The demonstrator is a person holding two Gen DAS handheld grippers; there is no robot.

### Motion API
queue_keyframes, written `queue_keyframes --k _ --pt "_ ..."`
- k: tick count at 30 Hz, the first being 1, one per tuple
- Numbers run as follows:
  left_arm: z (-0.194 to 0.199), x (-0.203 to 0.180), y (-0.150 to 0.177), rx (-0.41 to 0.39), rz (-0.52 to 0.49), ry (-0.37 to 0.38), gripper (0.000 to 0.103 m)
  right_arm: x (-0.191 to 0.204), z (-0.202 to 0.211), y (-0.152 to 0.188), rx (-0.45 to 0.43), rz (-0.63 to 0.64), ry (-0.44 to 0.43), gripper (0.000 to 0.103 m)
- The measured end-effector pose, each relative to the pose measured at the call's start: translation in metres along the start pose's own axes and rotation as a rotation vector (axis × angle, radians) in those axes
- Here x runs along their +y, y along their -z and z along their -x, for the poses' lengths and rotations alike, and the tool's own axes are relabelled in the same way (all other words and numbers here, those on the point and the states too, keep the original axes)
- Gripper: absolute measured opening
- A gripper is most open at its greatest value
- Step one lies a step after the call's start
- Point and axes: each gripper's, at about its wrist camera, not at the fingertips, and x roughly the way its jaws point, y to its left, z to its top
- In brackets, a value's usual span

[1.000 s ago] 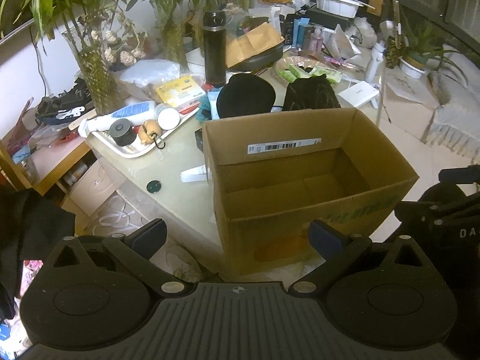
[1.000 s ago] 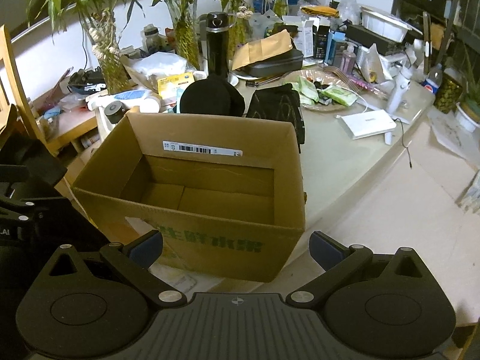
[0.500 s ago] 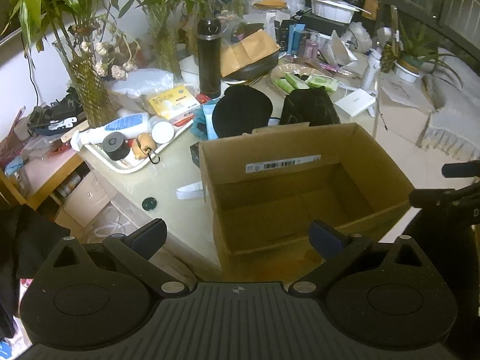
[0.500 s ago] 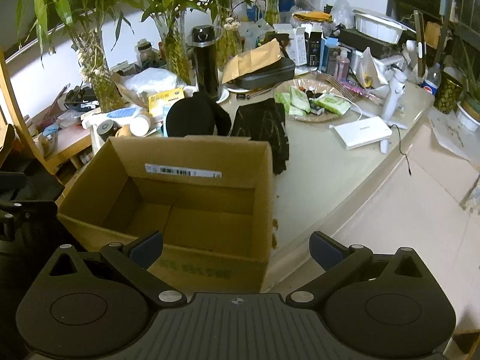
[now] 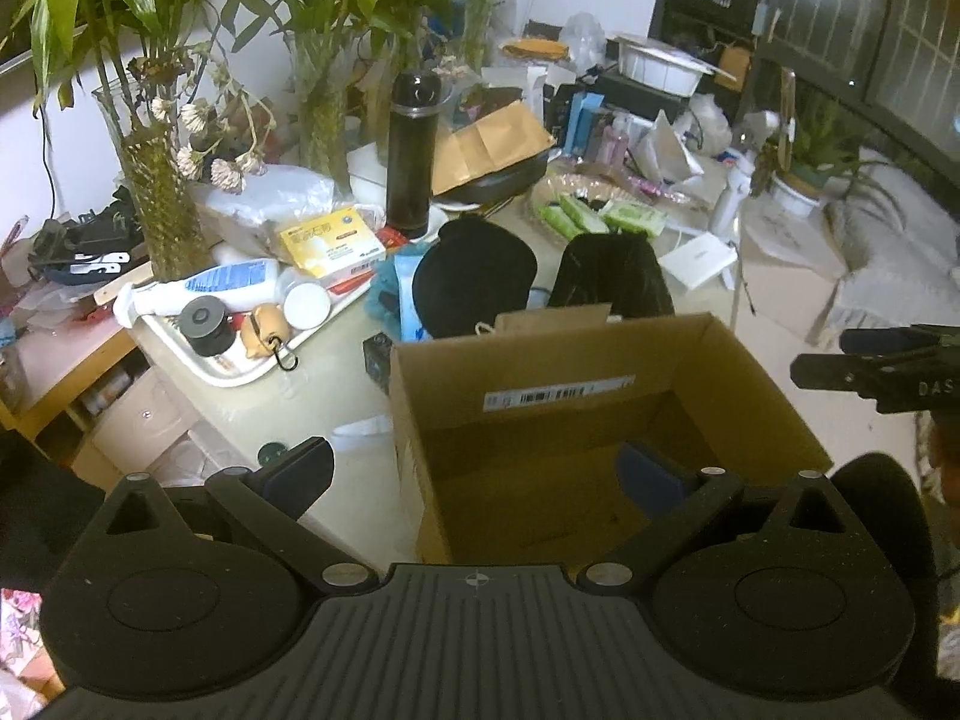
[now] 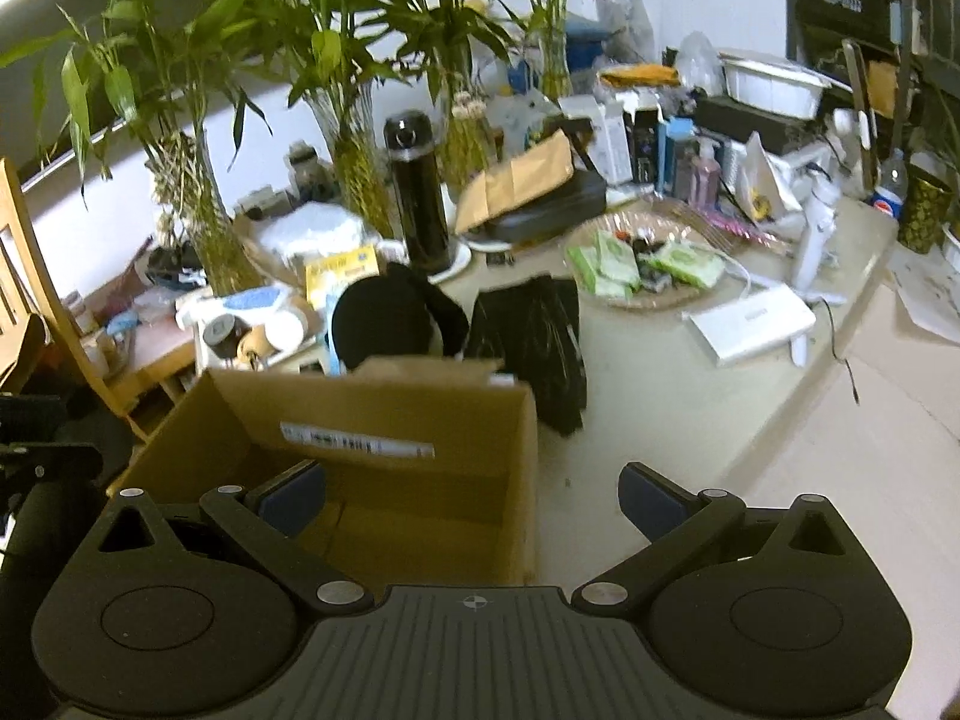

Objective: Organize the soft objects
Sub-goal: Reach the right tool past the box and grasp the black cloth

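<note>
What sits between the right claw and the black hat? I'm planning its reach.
In the right wrist view, the open cardboard box stands between the right claw and the black hat.

On the counter (image 5: 336, 384) we see a black flask (image 5: 411, 153) standing upright among glass vases of bamboo (image 5: 157, 204). A white tray (image 5: 237, 369) near the counter's left edge holds a white-and-blue bottle (image 5: 210, 291) lying on its side. We note a yellow box (image 5: 332, 240) behind the tray, green packets (image 6: 651, 261) on a plate, and a white flat device (image 6: 750, 324) farther right.
</note>
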Motion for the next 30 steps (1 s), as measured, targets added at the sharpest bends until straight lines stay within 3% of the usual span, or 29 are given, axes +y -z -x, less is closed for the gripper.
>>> queue_keyframes --k 20,26,30 --pt "-0.008 -0.003 -0.025 -0.102 -0.091 0.046 0.103 -0.018 -0.037 -0.043 -0.155 0.175 -0.017 0.103" --pt "-0.016 0.006 -0.028 -0.105 -0.077 0.04 0.103 -0.036 -0.066 -0.048 -0.144 0.17 -0.005 0.103" --pt "-0.018 0.014 -0.029 -0.114 -0.064 0.042 0.103 -0.044 -0.087 -0.049 -0.125 0.205 -0.01 0.095"
